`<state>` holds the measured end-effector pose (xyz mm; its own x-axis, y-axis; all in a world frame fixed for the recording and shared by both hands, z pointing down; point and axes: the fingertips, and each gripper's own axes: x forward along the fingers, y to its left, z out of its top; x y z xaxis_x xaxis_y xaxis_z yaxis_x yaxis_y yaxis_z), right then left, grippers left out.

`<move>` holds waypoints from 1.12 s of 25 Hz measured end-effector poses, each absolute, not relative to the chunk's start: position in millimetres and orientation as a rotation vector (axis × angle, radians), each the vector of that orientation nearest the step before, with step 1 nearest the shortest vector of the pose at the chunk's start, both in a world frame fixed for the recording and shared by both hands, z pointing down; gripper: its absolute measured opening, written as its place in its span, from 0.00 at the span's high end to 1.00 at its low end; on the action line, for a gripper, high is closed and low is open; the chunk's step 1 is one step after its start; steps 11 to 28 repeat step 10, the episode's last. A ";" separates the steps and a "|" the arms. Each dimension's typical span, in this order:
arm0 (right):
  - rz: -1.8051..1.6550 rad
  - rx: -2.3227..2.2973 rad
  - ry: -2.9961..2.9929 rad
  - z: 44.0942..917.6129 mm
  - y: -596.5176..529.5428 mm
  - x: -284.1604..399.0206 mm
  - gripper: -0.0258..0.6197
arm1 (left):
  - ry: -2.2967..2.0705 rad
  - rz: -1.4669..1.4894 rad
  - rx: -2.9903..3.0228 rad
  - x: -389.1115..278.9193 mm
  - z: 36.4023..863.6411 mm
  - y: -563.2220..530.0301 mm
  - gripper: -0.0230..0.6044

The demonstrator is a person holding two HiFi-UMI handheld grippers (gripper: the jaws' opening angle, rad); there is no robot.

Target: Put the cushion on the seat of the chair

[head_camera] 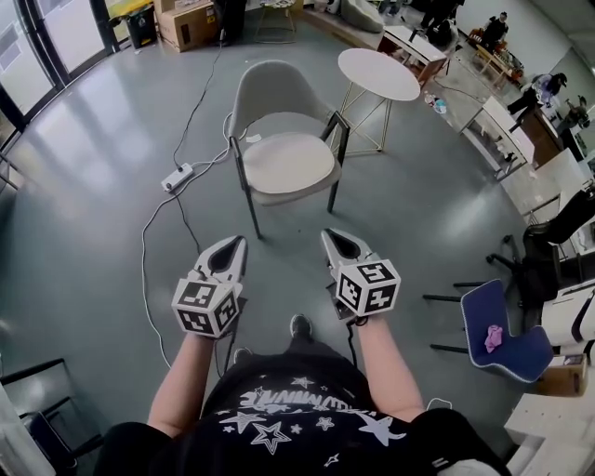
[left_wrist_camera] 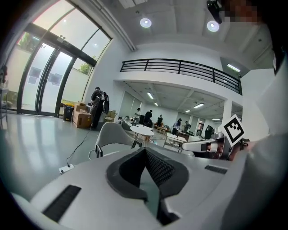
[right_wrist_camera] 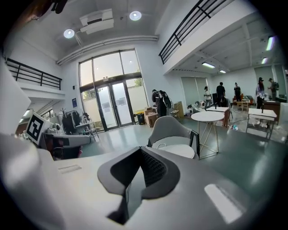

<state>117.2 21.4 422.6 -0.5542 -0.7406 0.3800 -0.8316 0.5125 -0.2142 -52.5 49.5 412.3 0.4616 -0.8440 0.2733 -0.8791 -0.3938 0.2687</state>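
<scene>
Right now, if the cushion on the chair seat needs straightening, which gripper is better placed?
Right, narrowly. Both are shut, empty and short of the chair, but the right gripper faces the cushion almost squarely; from the left gripper the chair sits off to one side.

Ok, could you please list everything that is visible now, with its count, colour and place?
chair: one, grey, middle of the floor
cushion: one, cream, lying on that chair's seat
round table: one, white, behind the chair to its right
power strip: one, white, on the floor left of the chair
blue chair: one, right edge
pink thing: one, on the blue chair's seat
cardboard boxes: count unclear, brown, far end
people: several, dark clothes, far right
left gripper: white and grey, jaws together, empty
right gripper: same, jaws together, empty
</scene>
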 end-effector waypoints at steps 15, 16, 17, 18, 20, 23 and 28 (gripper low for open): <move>0.476 1.505 -2.450 414.8 53.0 94.4 0.96 | -1.435 0.118 2.400 -90.6 404.1 77.5 0.95; 0.476 1.505 -2.450 414.8 53.0 94.4 0.96 | -1.435 0.118 2.400 -90.6 404.1 77.5 0.95; 0.476 1.505 -2.450 414.8 53.0 94.4 0.96 | -1.435 0.118 2.400 -90.6 404.1 77.5 0.95; 0.476 1.505 -2.450 414.8 53.0 94.4 0.96 | -1.435 0.118 2.400 -90.6 404.1 77.5 0.95; 0.476 1.505 -2.450 414.8 53.0 94.4 0.96 | -1.435 0.118 2.400 -90.6 404.1 77.5 0.95; 0.476 1.505 -2.450 414.8 53.0 94.4 0.96 | -1.435 0.118 2.400 -90.6 404.1 77.5 0.95; 0.476 1.505 -2.450 414.8 53.0 94.4 0.96 | -1.435 0.118 2.400 -90.6 404.1 77.5 0.95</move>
